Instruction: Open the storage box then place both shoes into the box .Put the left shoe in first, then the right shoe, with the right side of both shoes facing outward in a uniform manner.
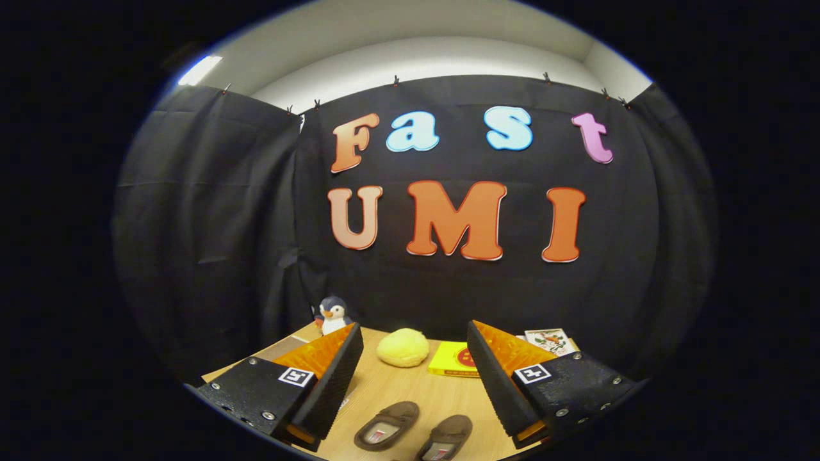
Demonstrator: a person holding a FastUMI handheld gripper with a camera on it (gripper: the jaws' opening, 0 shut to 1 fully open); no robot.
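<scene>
Your tool (pixel 415 371) is spread wide open, gripping nothing, its fingers carrying square black-and-white markers. Two brown slippers (pixel 413 432) lie side by side on the bench (pixel 410 390), between the fingers and below them; their insole labels are too small to read.

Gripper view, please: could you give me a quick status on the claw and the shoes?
Claw open, holding nothing. Two brown suede slippers side by side on the wooden table, between the fingers. Yellow plush ball beyond them, not blocking.
</scene>
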